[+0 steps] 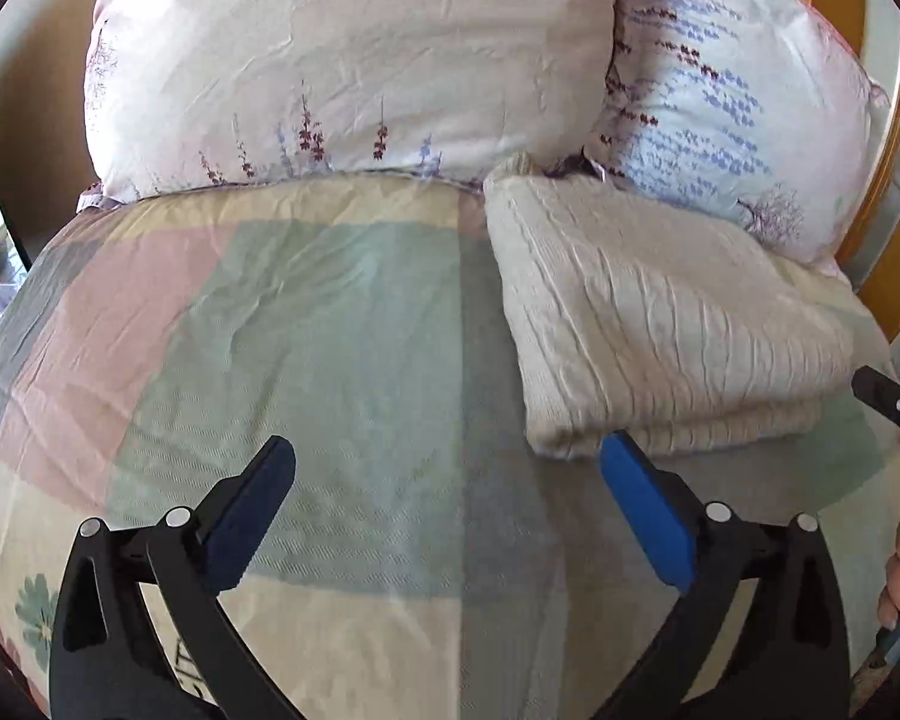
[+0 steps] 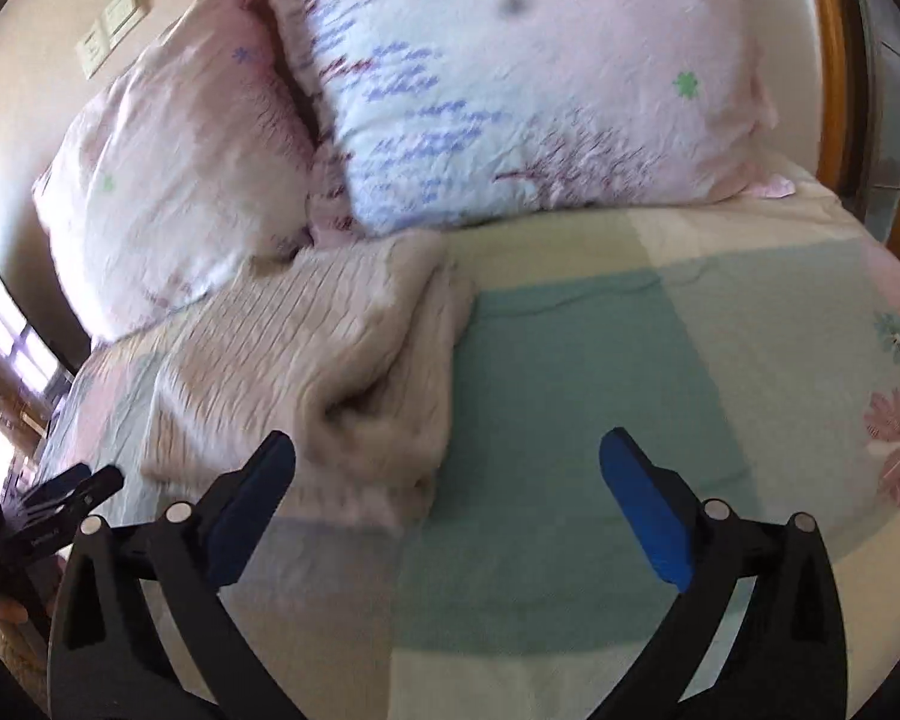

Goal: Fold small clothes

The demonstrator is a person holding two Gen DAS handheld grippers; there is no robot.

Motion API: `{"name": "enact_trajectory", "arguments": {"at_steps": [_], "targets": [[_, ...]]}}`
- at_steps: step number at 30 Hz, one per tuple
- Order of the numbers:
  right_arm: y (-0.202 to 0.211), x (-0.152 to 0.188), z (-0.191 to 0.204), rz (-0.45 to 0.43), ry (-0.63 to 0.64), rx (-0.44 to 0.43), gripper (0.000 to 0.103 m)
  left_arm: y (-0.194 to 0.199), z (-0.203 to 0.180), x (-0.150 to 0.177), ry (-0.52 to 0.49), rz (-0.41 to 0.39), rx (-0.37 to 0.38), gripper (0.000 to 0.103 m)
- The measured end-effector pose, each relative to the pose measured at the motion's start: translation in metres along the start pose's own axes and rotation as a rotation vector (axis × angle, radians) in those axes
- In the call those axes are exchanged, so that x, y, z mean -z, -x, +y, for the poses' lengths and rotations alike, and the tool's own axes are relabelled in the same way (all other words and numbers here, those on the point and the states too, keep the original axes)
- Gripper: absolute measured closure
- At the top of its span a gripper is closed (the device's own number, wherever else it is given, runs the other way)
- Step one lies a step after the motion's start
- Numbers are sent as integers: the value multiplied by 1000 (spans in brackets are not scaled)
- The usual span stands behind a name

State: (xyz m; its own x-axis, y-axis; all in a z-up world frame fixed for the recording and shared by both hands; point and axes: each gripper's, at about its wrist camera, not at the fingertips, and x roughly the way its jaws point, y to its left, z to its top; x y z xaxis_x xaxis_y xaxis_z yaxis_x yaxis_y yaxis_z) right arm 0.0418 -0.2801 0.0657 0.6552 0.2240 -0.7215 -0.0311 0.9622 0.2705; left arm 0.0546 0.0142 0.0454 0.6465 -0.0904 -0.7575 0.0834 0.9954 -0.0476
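Observation:
A cream ribbed knit garment point(image 1: 660, 312) lies folded in a flat rectangle on the bed, up against the pillows. It also shows in the right wrist view point(image 2: 330, 372), blurred, with a bunched fold at its near edge. My left gripper point(image 1: 447, 504) is open and empty, above the bedspread just left of the garment's near corner. My right gripper point(image 2: 447, 504) is open and empty, just in front of and right of the garment. Each gripper's tip shows at the edge of the other's view: the right one point(image 1: 888, 402) and the left one point(image 2: 60, 498).
The bed has a pastel patchwork bedspread point(image 1: 306, 348) with flower prints. Two floral pillows point(image 1: 342, 60) point(image 1: 726, 108) lean against the wall at the head. A wooden bed frame point(image 1: 888, 192) runs along the right. Wall switches point(image 2: 111, 24) sit upper left.

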Motion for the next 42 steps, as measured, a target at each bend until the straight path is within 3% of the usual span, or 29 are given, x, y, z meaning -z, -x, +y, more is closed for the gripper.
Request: {"name": "enact_trajectory", "arguments": {"at_steps": [4,5,7,11,42], "targets": [[-22,32,38,103,79,83,2,-13,-21,14,-57,78,38,1],[-26,35,44,121,87,108,2,-15,-26,15,-77,83,33,1],[-31,39,54,130,112,152,2,-21,-33,15,-128,106,-44,1],[-38,46,61,156,156,211,2,-21,-28,11,-111,110,-16,1],[-40,44,61,150,143,216,2,-19,-30,9,-114,110,-22,1]]}}
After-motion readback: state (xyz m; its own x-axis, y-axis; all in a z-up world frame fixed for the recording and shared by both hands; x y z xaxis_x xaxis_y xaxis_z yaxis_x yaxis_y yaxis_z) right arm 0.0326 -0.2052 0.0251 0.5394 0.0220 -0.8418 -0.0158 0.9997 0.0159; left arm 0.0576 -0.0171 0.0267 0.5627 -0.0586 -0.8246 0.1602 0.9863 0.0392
